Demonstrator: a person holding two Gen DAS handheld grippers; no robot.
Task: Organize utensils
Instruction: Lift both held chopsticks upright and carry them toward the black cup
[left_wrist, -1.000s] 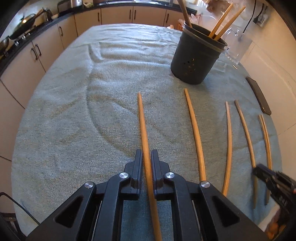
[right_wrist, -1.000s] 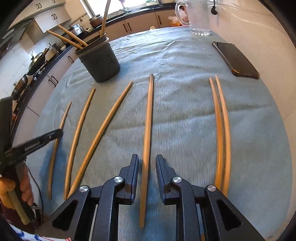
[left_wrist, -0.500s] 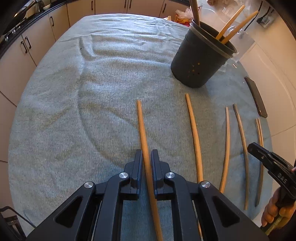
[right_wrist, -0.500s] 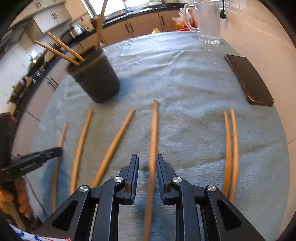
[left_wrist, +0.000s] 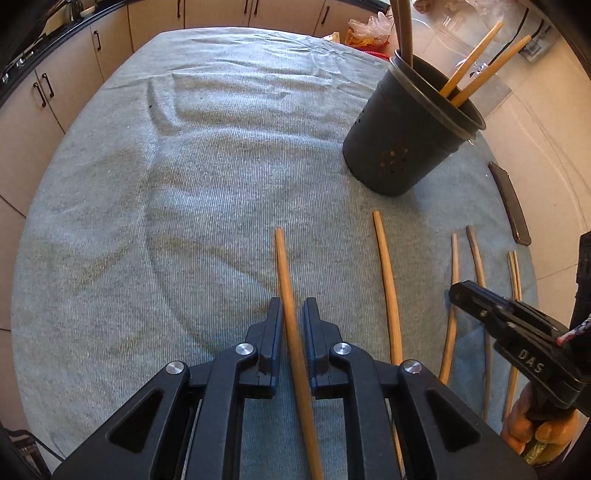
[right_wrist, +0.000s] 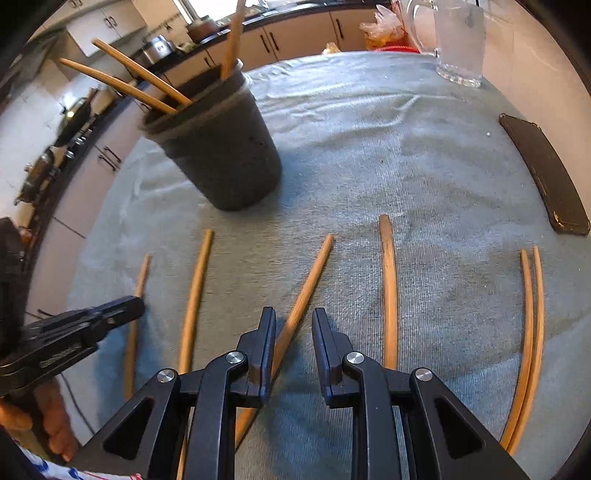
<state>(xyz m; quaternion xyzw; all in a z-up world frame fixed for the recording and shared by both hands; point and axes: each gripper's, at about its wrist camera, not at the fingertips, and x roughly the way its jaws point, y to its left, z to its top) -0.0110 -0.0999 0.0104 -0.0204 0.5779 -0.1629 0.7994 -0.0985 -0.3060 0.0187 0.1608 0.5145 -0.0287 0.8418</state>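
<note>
The left gripper (left_wrist: 293, 314) is seen with its jaws narrow about a wooden stick (left_wrist: 286, 273); whether they press on it cannot be told, and its near end is cut off. The right gripper (right_wrist: 293, 321) has its jaws narrowly apart and empty, where a stick lay between them a second ago; a slanting stick (right_wrist: 308, 280) is now partly hidden behind the left jaw. Farther off on the towel-covered worktop (left_wrist: 184, 166), a black holder (right_wrist: 221, 162) contains three upright sticks.
</note>
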